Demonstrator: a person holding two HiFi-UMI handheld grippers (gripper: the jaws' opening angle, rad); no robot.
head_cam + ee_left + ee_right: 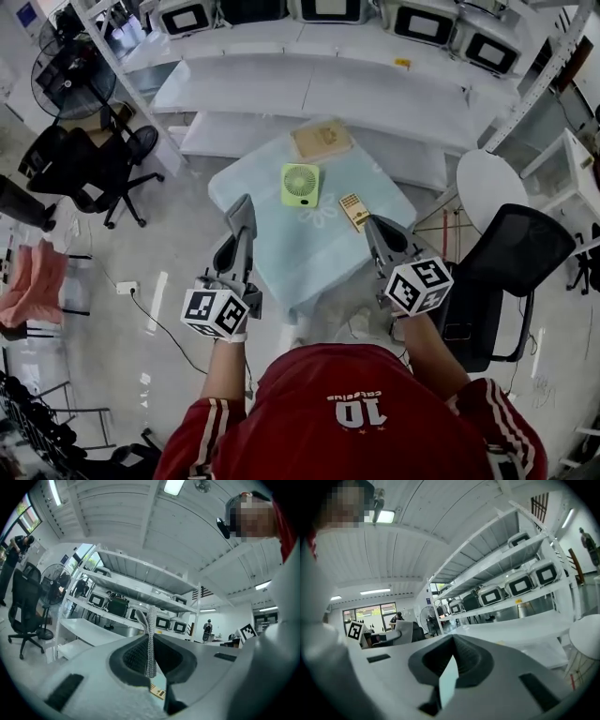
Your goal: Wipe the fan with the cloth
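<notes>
Room: pale workshop floor, white shelving (309, 89) along the far side carrying boxy white appliances

Surface: small table (281, 253) under a light blue cover, directly ahead of me

Item 1: green fan (300, 185), square-bodied, lying flat near the middle of the table, grille facing up

Item 2: tan cloth (322, 139), a flat square at the far edge of the table, just beyond the fan and apart from it

Item 3: small yellow-brown item (353, 211), to the right of the fan, nearer me; I cannot make out what it is

Item 4: my left gripper (243, 208), held over the near-left corner of the table, jaws pressed together, textured pads (151, 639) meeting edge to edge, nothing between them

Item 5: my right gripper (367, 223), over the near-right edge, close to the yellow-brown item but not touching it, jaws closed at the tips, holding nothing

Surroundings: black office chair (511, 248) at my right, round white side table (492, 187) behind it, second black chair (89, 169) and a standing floor fan (73, 80) at far left
</notes>
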